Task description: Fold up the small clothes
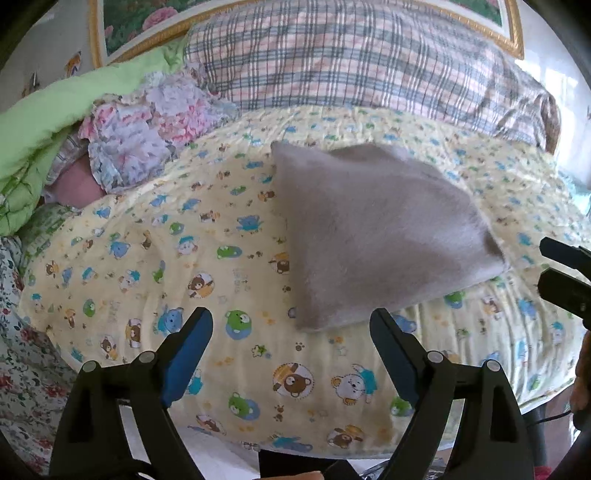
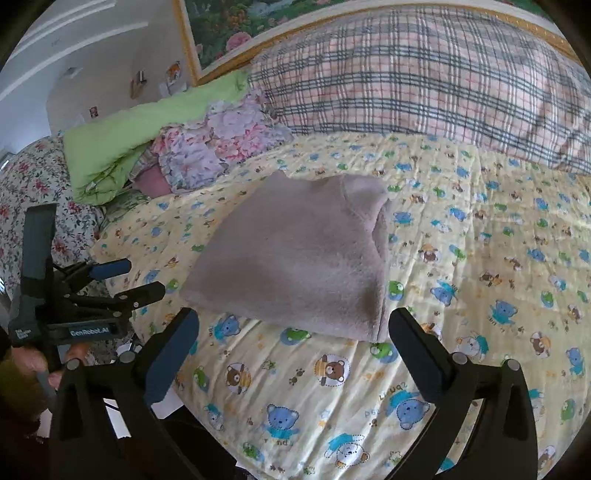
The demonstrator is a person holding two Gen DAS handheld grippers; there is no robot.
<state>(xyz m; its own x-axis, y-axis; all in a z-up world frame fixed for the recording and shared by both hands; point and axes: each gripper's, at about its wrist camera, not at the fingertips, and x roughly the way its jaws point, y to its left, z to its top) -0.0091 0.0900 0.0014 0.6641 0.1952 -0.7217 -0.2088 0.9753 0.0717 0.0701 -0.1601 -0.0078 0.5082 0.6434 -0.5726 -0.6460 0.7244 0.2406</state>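
Note:
A folded grey-beige fleece garment (image 1: 373,236) lies flat on the yellow bear-print quilt (image 1: 184,258); it also shows in the right wrist view (image 2: 295,258), with its folded edge to the right. My left gripper (image 1: 291,332) is open and empty, just in front of the garment's near corner. My right gripper (image 2: 291,332) is open and empty, just short of the garment's near edge. The left gripper also shows at the left of the right wrist view (image 2: 125,278), and the right gripper's fingers (image 1: 565,273) show at the right edge of the left wrist view.
A plaid pillow (image 1: 351,62) lies along the back of the bed. A green quilt (image 1: 44,122) and crumpled floral clothes (image 1: 147,125) are piled at the back left. A floral sheet (image 2: 33,184) covers the left side. A framed picture (image 2: 229,29) hangs behind.

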